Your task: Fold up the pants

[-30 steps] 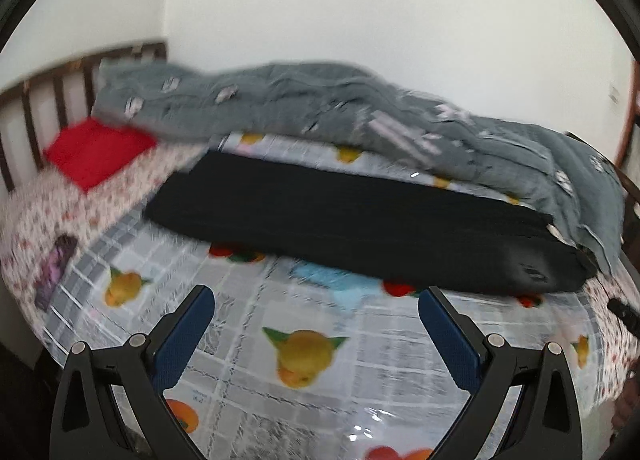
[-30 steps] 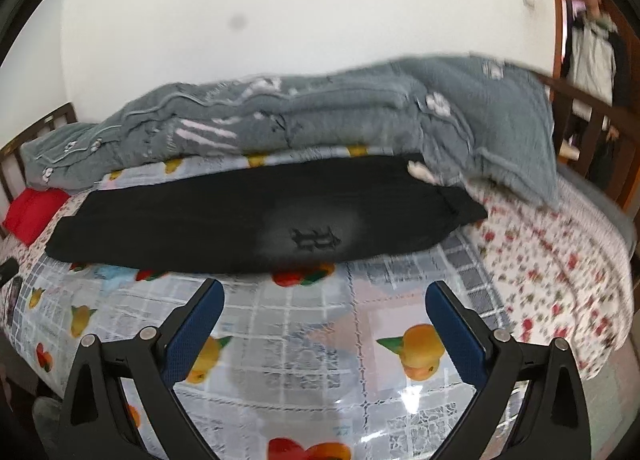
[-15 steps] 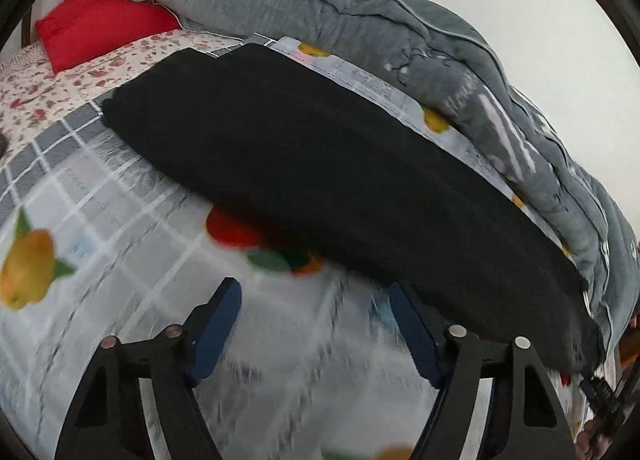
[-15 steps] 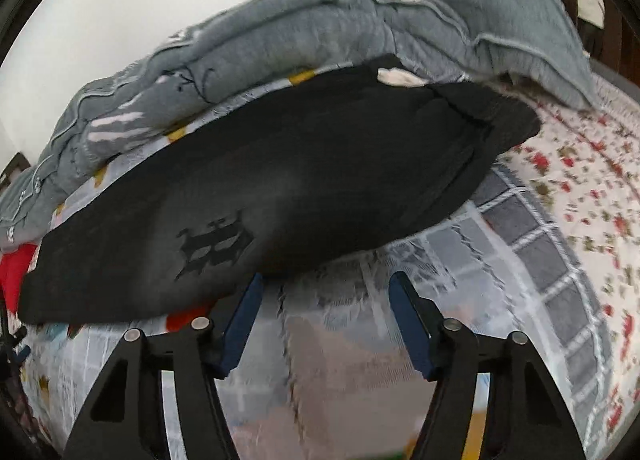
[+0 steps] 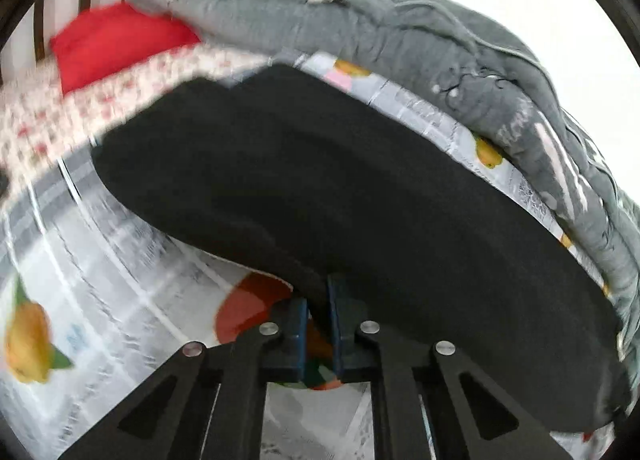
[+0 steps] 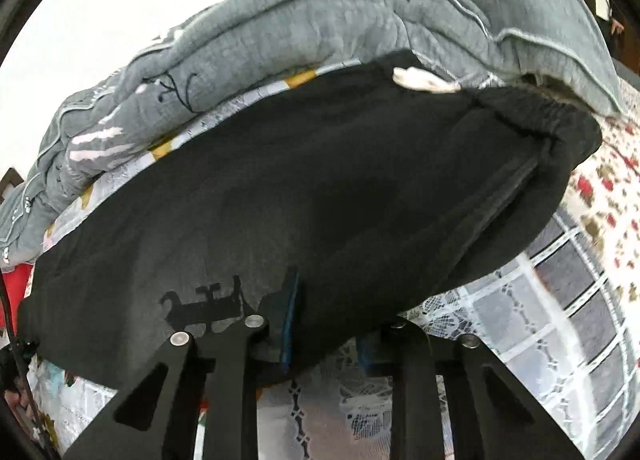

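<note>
Black pants [image 5: 340, 187] lie lengthwise on the bed, folded leg on leg. My left gripper [image 5: 318, 312] is shut on their near edge, toward the leg end. In the right wrist view the pants [image 6: 340, 187] show the elastic waistband at right and a dark logo near the left finger. My right gripper [image 6: 324, 324] has closed on the near edge next to the logo. The cloth covers its right finger, and the blue pad of its left finger [image 6: 290, 320] presses into the fabric.
A grey quilt [image 5: 400, 31] is piled along the far side of the bed against the white wall. A red pillow [image 5: 116, 39] lies at the headboard. A clear fruit-print cover [image 5: 100, 300] lies under the pants, with a floral sheet [image 6: 608, 199] at the right.
Both grippers have moved forward and down to the pants' near edge. Their fingers went from wide open to closed on the fabric.
</note>
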